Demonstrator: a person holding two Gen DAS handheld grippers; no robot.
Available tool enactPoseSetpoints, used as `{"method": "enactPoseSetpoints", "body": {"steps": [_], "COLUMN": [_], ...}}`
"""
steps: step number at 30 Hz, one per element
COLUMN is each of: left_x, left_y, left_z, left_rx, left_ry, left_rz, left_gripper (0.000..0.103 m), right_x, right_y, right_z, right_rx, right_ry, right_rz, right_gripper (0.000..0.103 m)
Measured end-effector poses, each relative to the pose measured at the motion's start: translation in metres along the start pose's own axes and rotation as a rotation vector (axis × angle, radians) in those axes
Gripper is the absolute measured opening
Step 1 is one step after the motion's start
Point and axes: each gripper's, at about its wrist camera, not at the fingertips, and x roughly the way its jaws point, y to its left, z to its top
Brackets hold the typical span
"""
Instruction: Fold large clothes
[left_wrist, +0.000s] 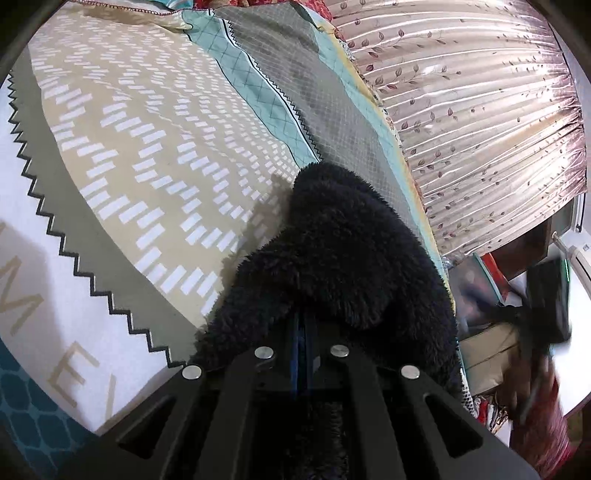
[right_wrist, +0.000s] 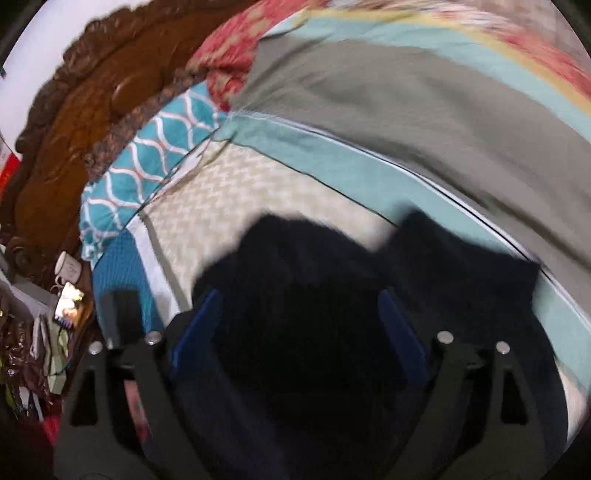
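Here, scene: a bed with a patterned bedspread (left_wrist: 155, 155) is carrying a dark fleece garment (left_wrist: 343, 251).
Left gripper (left_wrist: 301, 332): its jaws are clenching shut on a fold of the dark fleece garment, the blue pads pressed together with the pile bunching up just ahead of them and spilling down both sides.
Garment from the left: the fleece is mounding directly in front of the jaws, lying over the beige dashed band and the grey checked band of the bedspread.
Right gripper (right_wrist: 299, 332): its jaws are standing wide apart, released, with the blue pads (right_wrist: 195, 328) well clear of each other.
Garment from the right: the dark fleece (right_wrist: 314, 295) is filling the gap between the open jaws and reaching beyond them; the view is blurring, so I cannot tell whether either pad is touching it.
Beyond the right jaws: a teal pillow with white wavy lines (right_wrist: 147, 162) and a carved wooden headboard (right_wrist: 85, 99) are sitting to the upper left.
Beyond the left jaws: a pleated curtain with a leaf print (left_wrist: 480, 110) is hanging to the upper right.
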Motion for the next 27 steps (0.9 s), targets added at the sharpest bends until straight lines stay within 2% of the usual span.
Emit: {"method": "enactPoseSetpoints", "body": {"steps": [3, 5, 8, 10, 12, 14, 15, 16, 17, 18, 19, 23, 24, 25, 27], "left_x": [0.002, 0.004, 0.006, 0.007, 0.005, -0.003, -0.006, -0.011, -0.018, -0.023, -0.030, -0.055, -0.059, -0.061, -0.053], "left_y": [-0.005, -0.010, -0.020, -0.028, -0.040, -0.054, -0.060, -0.066, -0.075, -0.081, -0.088, -0.114, -0.121, -0.128, -0.143], "left_z": [0.000, 0.002, 0.001, 0.002, 0.002, 0.001, 0.000, -0.001, -0.002, -0.002, -0.003, 0.005, 0.010, 0.013, 0.022], "left_rx": [0.019, 0.038, 0.077, 0.102, 0.121, 0.143, 0.152, 0.163, 0.176, 0.186, 0.199, 0.270, 0.286, 0.299, 0.328], "left_ry": [0.005, 0.012, 0.026, 0.045, 0.062, 0.051, 0.046, 0.041, 0.033, 0.026, 0.015, -0.028, -0.042, -0.052, -0.057], "left_rz": [0.023, 0.045, 0.089, 0.121, 0.154, 0.157, 0.157, 0.155, 0.152, 0.151, 0.146, 0.124, 0.118, 0.114, 0.102], "left_gripper": [0.008, 0.008, 0.008, 0.008, 0.008, 0.008, 0.008, 0.008, 0.008, 0.008, 0.008, 0.008, 0.008, 0.008, 0.008], "right_x": [-0.054, -0.079, -0.091, -0.091, -0.080, -0.062, -0.052, -0.048, -0.045, -0.049, -0.060, -0.151, -0.163, -0.172, -0.169], "right_y": [-0.030, -0.043, -0.060, -0.071, -0.077, -0.084, -0.087, -0.090, -0.091, -0.093, -0.093, -0.102, -0.104, -0.108, -0.121], "right_z": [-0.084, -0.134, -0.198, -0.241, -0.264, -0.271, -0.270, -0.264, -0.250, -0.238, -0.221, -0.139, -0.127, -0.112, -0.098], "right_rx": [0.111, 0.202, 0.358, 0.505, 0.622, 0.704, 0.742, 0.747, 0.727, 0.698, 0.649, 0.389, 0.344, 0.277, 0.222], "right_ry": [0.006, -0.009, -0.022, -0.061, -0.078, -0.101, -0.112, -0.109, -0.105, -0.113, -0.144, -0.350, -0.373, -0.391, -0.402], "right_rz": [-0.034, -0.024, -0.035, 0.033, 0.127, 0.231, 0.276, 0.306, 0.331, 0.328, 0.296, 0.066, 0.012, -0.086, -0.212], "right_gripper": [0.084, 0.085, 0.086, 0.086, 0.087, 0.086, 0.081, 0.054, 0.018, 0.010, 0.010, 0.010, 0.010, 0.010, 0.010]}}
